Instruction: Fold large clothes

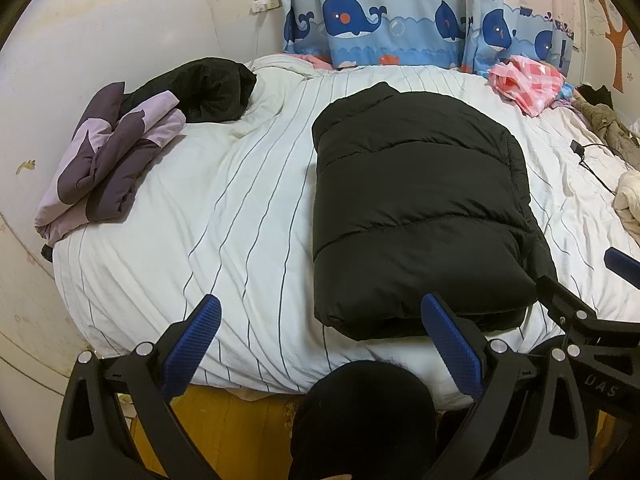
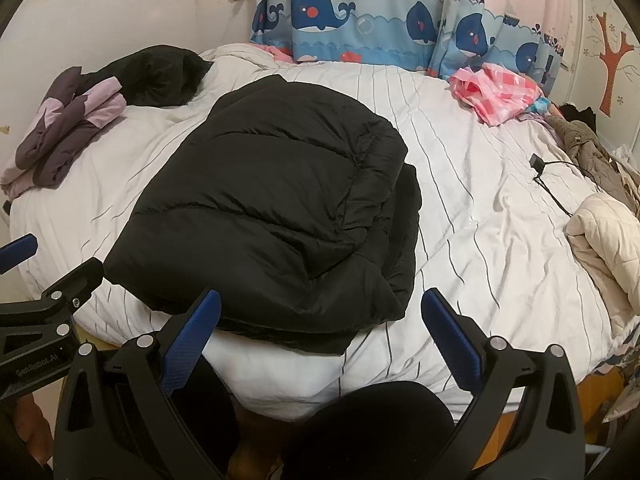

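A black puffer jacket (image 1: 416,200) (image 2: 272,208) lies folded into a thick rectangle on the white striped bed (image 1: 200,220) (image 2: 480,208), its near end at the bed's front edge. My left gripper (image 1: 320,312) is open above the front edge, its right finger just in front of the jacket's near end and nothing between the fingers. My right gripper (image 2: 320,308) is open too, straddling the jacket's near right corner without touching it. Each gripper shows at the side of the other's view.
A folded purple and lilac garment (image 1: 108,160) (image 2: 64,132) and a black garment (image 1: 204,88) (image 2: 160,76) lie at the far left. Pink checked cloth (image 2: 496,92), a brown coat (image 2: 588,152), a cream quilted jacket (image 2: 604,236) and a black cable (image 2: 552,184) lie right. A person's dark-clad knees (image 2: 360,432) are below.
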{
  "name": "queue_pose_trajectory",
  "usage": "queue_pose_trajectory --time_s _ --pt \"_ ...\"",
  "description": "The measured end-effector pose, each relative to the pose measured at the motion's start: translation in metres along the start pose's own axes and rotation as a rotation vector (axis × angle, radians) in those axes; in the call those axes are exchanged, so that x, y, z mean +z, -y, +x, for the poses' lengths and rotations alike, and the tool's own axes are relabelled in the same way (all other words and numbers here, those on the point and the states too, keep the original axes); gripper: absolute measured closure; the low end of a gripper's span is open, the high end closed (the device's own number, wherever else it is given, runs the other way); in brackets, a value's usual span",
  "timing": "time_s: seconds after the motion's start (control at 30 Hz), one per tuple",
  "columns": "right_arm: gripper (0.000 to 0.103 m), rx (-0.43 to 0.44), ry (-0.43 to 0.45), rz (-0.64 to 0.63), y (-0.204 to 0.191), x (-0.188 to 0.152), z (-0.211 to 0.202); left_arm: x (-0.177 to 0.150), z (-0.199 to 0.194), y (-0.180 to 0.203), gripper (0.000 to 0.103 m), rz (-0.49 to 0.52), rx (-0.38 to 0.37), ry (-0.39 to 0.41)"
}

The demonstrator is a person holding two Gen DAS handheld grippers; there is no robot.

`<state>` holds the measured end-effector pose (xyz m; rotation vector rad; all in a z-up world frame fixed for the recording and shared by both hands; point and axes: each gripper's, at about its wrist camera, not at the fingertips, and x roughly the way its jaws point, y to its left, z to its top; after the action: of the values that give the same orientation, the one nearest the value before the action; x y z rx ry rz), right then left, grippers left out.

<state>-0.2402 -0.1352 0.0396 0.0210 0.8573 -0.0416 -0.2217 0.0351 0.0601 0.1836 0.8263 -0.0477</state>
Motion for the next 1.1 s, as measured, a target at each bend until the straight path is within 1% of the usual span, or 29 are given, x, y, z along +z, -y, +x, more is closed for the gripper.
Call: queue_pose_trajectory --time_s 0.93,1.1 --pt "0.006 0.000 0.002 -0.008 -0.002 -0.004 -0.005 -0.003 -0.012 -0.003 0.007 -0.013 -0.005 0.011" --pt "0.006 0.000 -0.002 -0.013 -0.004 -0.005 -0.007 -0.003 -0.014 -0.002 0.007 -0.010 0.005 -0.004"
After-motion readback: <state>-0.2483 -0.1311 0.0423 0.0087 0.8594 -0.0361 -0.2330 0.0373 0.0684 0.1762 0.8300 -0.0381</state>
